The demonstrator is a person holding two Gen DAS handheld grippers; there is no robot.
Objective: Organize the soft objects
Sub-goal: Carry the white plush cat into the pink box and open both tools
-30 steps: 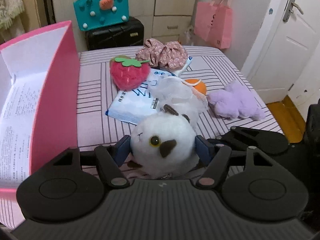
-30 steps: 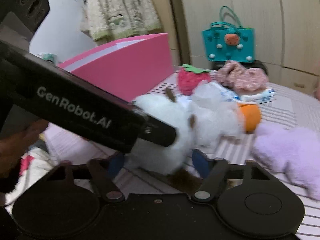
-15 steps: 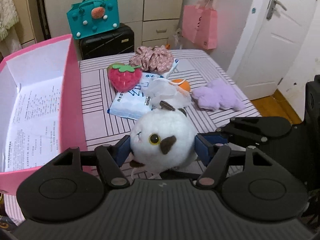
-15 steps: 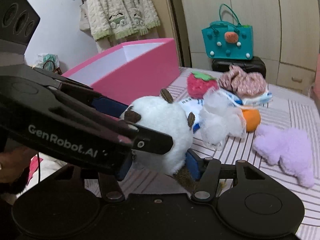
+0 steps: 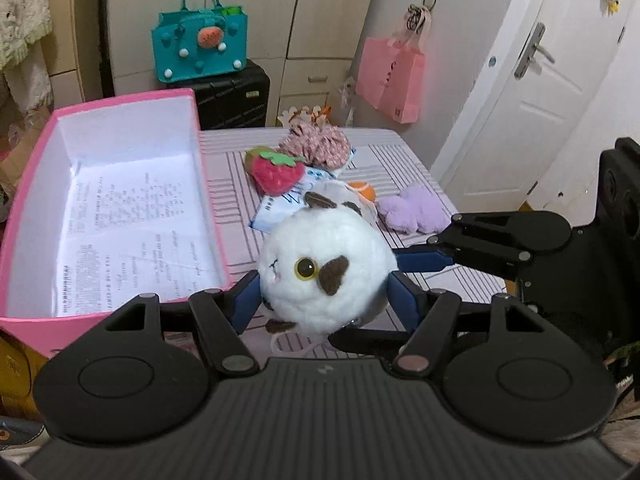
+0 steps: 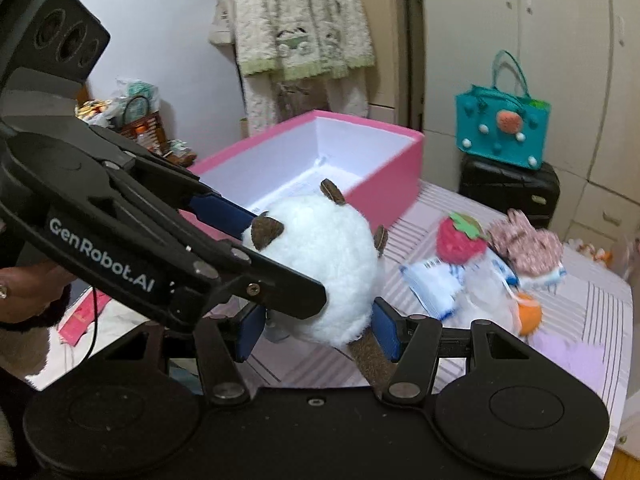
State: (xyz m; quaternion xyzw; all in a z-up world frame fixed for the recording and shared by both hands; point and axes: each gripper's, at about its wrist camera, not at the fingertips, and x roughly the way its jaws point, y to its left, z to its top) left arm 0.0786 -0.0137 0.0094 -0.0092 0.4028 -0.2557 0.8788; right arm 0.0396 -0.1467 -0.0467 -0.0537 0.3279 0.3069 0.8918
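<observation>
A round white plush cat [image 5: 326,270] with brown patches hangs in the air beside the open pink box [image 5: 198,128]. My left gripper [image 5: 324,300] is shut on its sides. My right gripper [image 6: 316,328] is shut on it too, from the right and below; the plush [image 6: 320,272] shows there above the box's near corner. The box [image 6: 384,160] has a white inside with a printed sheet on its floor. A strawberry plush [image 5: 276,172], a floral fabric bundle [image 5: 316,148], a white mesh pouch with an orange ball [image 5: 362,190] and a purple plush [image 5: 414,214] lie on the striped table.
A blue-white packet [image 5: 280,204] lies under the toys. A black suitcase [image 5: 232,96] with a teal bag [image 5: 198,46] stands behind the table. A pink paper bag [image 5: 390,76] hangs by the white door [image 5: 532,92]. The table edge runs along the right.
Both grippers have lifted the white plush off the table and carried it up and left toward the pink box, whose inside now shows.
</observation>
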